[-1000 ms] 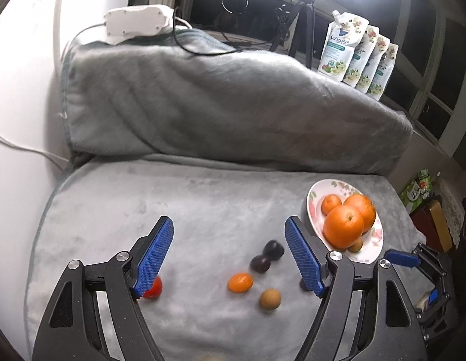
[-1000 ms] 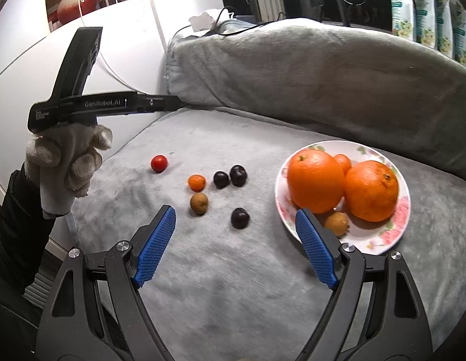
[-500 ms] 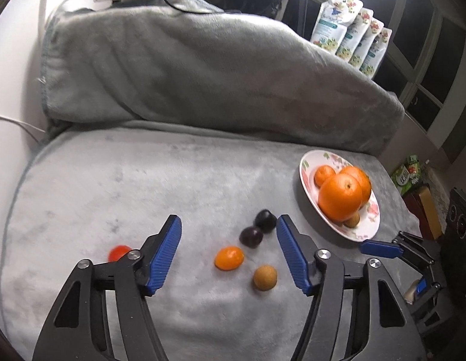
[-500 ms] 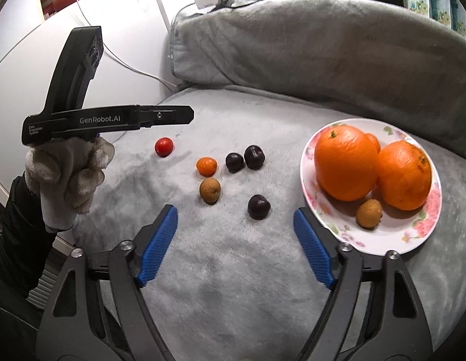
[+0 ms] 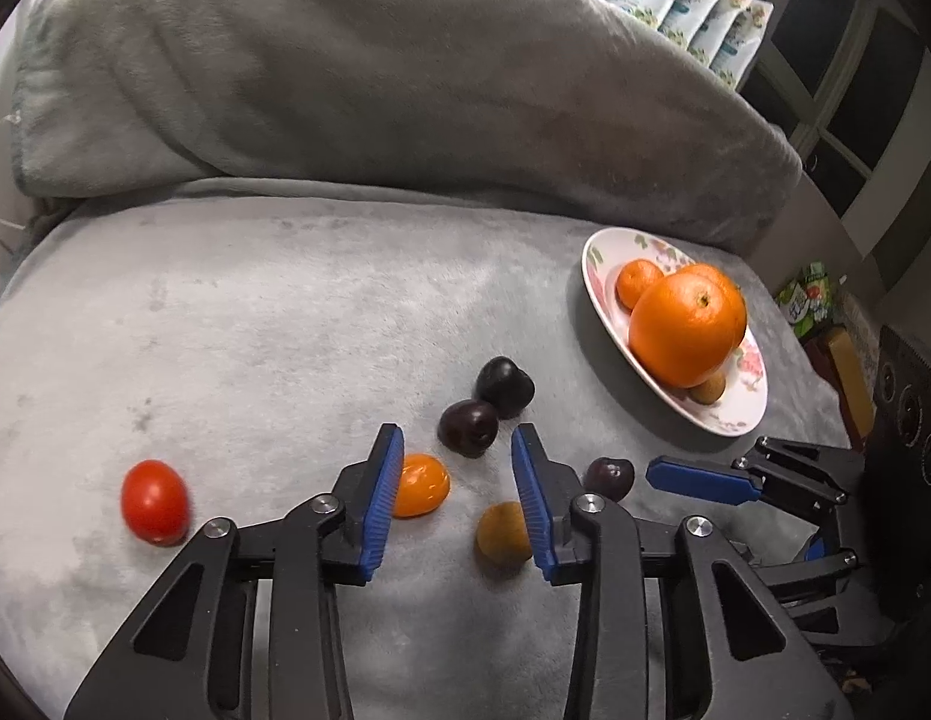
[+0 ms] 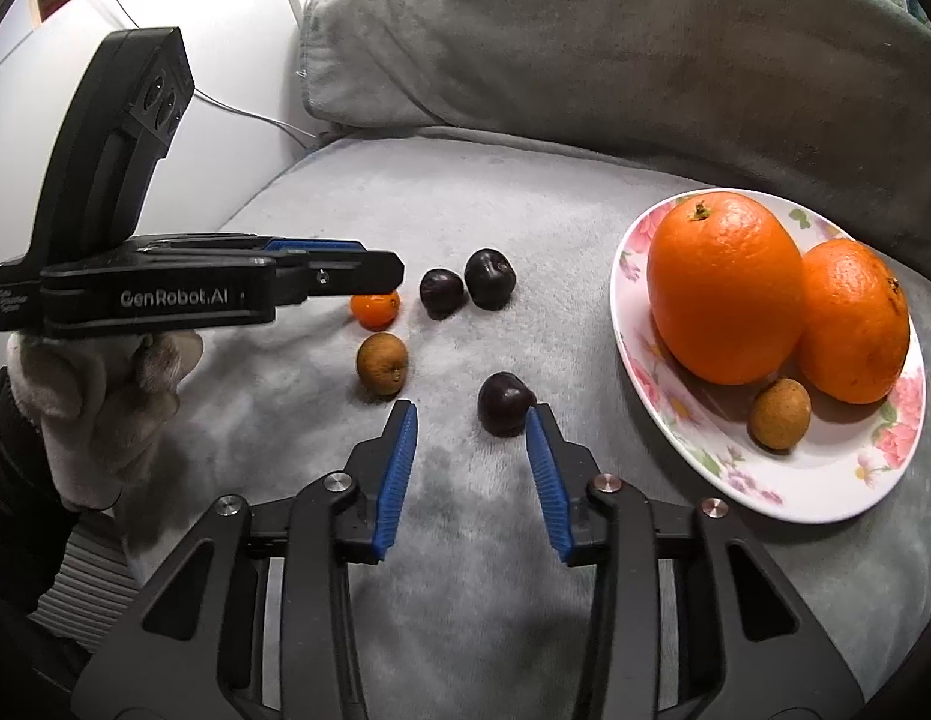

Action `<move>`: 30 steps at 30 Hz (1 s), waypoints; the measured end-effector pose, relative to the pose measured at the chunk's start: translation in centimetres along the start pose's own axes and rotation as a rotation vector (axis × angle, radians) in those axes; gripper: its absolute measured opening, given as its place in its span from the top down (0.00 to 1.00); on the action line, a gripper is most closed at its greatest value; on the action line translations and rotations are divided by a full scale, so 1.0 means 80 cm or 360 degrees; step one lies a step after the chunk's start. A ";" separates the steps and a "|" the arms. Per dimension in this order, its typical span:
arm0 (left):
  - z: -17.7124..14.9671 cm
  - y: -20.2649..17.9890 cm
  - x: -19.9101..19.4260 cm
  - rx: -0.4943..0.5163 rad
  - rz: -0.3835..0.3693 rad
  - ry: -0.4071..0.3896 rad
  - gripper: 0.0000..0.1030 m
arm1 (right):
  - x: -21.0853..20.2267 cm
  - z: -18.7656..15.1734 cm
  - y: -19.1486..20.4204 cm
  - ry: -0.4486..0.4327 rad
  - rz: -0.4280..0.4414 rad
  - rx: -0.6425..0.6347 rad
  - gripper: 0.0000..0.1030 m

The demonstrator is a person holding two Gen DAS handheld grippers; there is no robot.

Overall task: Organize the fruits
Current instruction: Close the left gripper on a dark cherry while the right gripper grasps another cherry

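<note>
**Picking up the little fruits for the plate**

The plate (image 6: 657, 420) is the landmark. It sits on the grey blanket (image 5: 255, 312) and holds 2 big oranges (image 6: 726, 294), 1 small orange (image 5: 639, 282) and 1 small brown fruit (image 6: 780, 414). The loose fruits all lie to the left of the plate.

The right gripper (image 6: 471, 420) points at the dark cherry (image 6: 504, 402) nearest the plate. I think the step is to pick up this cherry. To do it well, the gripper should move forward so the cherry sits in the middle between the 2 blue pads, then squeeze softly. The cherry is round and smooth, so it can roll away on the soft blanket. A hard squeeze could squash it.

The right tongs are half open and hold nothing. The right pad looks very close to the cherry, maybe touching it, but I cannot tell.

The left gripper (image 5: 456, 441) is farther from the plate. Its tongs are half open too and hold nothing. The little orange fruit (image 5: 420, 483) peeks out just beside its left pad. A brown fruit (image 5: 501, 534) sits beside its right pad. 2 more dark cherries (image 5: 468, 427) lie just ahead of it, toward the plate. A red tomato (image 5: 154, 501) lies farthest from the plate.
</note>
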State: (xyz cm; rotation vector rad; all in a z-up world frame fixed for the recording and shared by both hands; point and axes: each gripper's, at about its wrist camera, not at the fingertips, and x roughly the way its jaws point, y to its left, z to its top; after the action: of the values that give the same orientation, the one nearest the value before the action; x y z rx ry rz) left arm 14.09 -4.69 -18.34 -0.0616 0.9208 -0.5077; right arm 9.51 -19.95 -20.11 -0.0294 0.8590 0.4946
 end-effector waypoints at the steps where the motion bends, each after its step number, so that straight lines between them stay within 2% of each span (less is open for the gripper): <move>1: 0.000 -0.002 0.003 0.0014 0.0009 0.0005 0.68 | 0.002 0.001 0.000 0.0001 -0.0018 -0.0006 0.62; 15: 0.006 -0.011 0.029 0.0114 0.0058 0.0058 0.73 | 0.022 0.008 0.002 0.0038 -0.0110 -0.0023 0.64; 23: 0.007 -0.018 0.034 0.0164 0.0082 0.0076 0.73 | 0.024 0.009 0.008 0.0044 -0.0138 -0.0054 0.70; 26: 0.007 -0.025 0.037 0.0200 0.0087 0.0086 0.77 | 0.026 0.010 0.008 0.0045 -0.0144 -0.0056 0.74; 30: 0.009 -0.027 0.040 0.0202 0.0095 0.0087 0.78 | 0.023 0.010 0.008 0.0039 -0.0137 -0.0040 0.77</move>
State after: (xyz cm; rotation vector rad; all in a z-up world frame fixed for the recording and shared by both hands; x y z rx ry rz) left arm 15.36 -8.13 -19.70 0.0948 0.9390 -0.5133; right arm 10.86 -18.43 -20.81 -0.0954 0.8720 0.4249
